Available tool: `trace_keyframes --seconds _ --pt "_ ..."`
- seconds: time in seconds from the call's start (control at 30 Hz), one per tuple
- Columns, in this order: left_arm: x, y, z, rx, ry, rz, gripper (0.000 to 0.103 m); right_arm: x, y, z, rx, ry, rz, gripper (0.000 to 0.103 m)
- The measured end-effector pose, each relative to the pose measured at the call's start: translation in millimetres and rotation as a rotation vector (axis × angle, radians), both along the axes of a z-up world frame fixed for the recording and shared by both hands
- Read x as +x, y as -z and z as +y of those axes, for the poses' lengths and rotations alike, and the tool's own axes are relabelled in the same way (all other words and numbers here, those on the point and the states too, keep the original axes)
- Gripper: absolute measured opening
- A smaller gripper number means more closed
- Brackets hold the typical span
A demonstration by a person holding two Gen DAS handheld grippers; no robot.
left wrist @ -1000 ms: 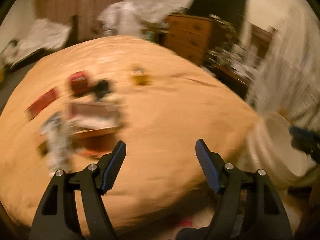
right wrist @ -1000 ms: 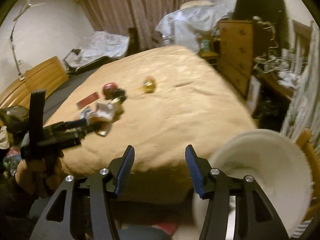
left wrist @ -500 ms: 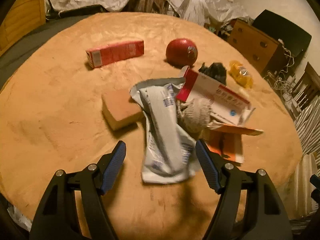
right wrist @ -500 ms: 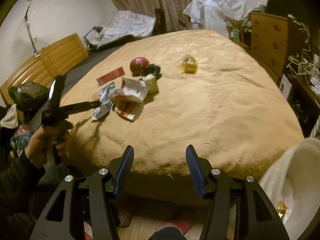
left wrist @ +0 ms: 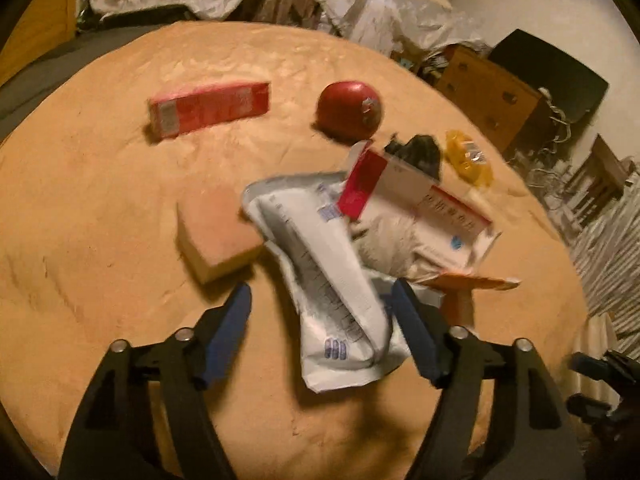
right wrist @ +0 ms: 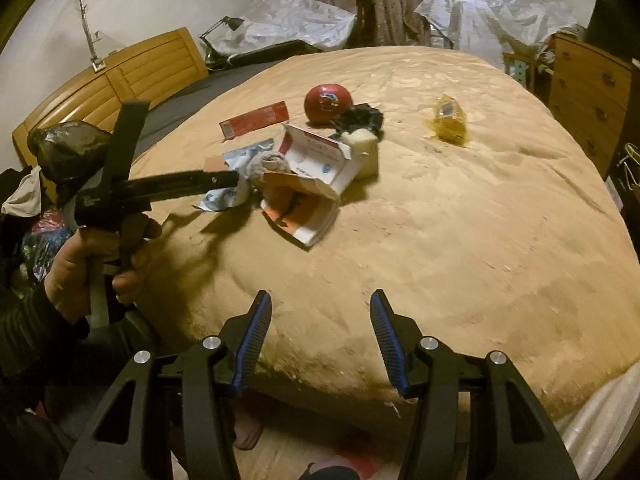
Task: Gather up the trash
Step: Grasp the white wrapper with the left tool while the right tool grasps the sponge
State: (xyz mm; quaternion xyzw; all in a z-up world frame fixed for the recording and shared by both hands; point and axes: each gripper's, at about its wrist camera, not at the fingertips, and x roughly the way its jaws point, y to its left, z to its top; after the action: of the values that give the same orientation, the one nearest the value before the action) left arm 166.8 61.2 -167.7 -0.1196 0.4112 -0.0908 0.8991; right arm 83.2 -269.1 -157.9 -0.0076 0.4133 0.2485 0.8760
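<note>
Blue pads line our left claw (left wrist: 320, 320), whose jaws are opening as they straddle the near end of one crumpled white wrapper (left wrist: 336, 280); the right-hand pad is at the wrapper's edge, but we cannot tell if it touches, and the left-hand pad stands clear. Our right claw (right wrist: 316, 336) is part open with nothing between its jaws, hanging over the near edge of the bed (right wrist: 460, 240).

Outward from the left claw we count the trash on the tan blanket: one tan sponge block (left wrist: 216, 232) just left of the wrapper, one wad of grey-white tissue (left wrist: 388, 240) against the wrapper's right side, one opened white and red carton (left wrist: 424, 204) over it, and one orange and white packet (right wrist: 300, 216) underneath. Farther back lie one long red box (left wrist: 208, 108), one red ball-shaped thing (left wrist: 348, 108), one black crumpled scrap (left wrist: 420, 148) and one yellow wrapper (left wrist: 468, 160), set apart to the right.

A hand (right wrist: 92, 264) holds the left claw's grip.
</note>
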Motion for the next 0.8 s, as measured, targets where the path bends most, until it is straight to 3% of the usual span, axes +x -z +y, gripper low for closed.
trace_keyframes --seconds 0.07,0.23,0.33,0.5,0.63,0.8 --pt "6 0 -4 0.015 0.019 0.006 0.07 4 2 5 -0.002 -0.007 0.003 0.054" --pt "18 14 -1 -0.043 0.012 0.063 0.069 9 4 9 0.005 -0.006 0.009 0.054" --pt "18 16 -1 -0.077 0.022 0.064 0.048 10 3 9 0.009 -0.007 0.009 0.054" --pt "8 12 11 -0.086 0.027 0.094 0.036 13 2 7 0.025 0.001 0.003 0.053" --pt "-15 4 23 -0.037 0.037 0.099 0.036 16 -1 8 0.035 0.0 -0.011 0.053" --pt "-15 8 23 -0.001 0.019 0.116 0.046 57 -21 1 0.082 0.021 -0.046 0.049"
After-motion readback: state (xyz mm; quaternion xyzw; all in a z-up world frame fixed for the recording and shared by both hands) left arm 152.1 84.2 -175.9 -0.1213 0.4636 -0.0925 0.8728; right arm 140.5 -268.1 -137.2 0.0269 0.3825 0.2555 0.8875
